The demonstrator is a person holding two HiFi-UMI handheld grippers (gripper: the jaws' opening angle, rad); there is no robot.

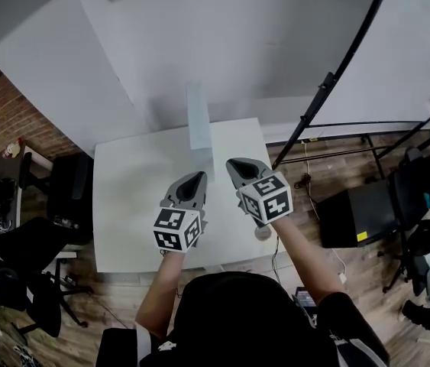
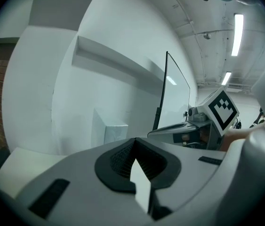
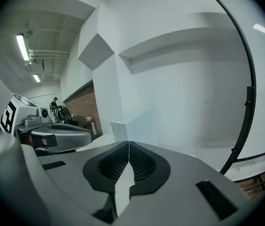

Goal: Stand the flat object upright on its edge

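Nearest, held side by side above the near half of the table (image 1: 123, 205): left gripper (image 1: 194, 178) and right gripper (image 1: 237, 165). Both with jaws pressed together on nothing, ribbed pads meeting edge to edge in each gripper view. Well apart from the box, touching neither it nor the tabletop.

Farther out, near the table's far edge and just ahead of the gap between the tools: box (image 1: 198, 125), pale, thin, slab-like. Already standing on a narrow edge, narrow end toward the tools, broad faces to left and right. Looks upright rather than leaning, though too small to rule out a slight tilt. Judged done, or nearly so, as far as the standing goes.

Handling, as a guess: probably light cardboard, stiff enough to keep its shape. Smooth-faced, so likely to slip under a weak pinch. Narrow footing, so easy to topple with a nudge high up. Best taken across the thin dimension, pads on the two broad faces at low to middle height, or steadied with one tool on each side. Better not pushed at a top corner.

Beyond, only white wall (image 1: 199, 29).
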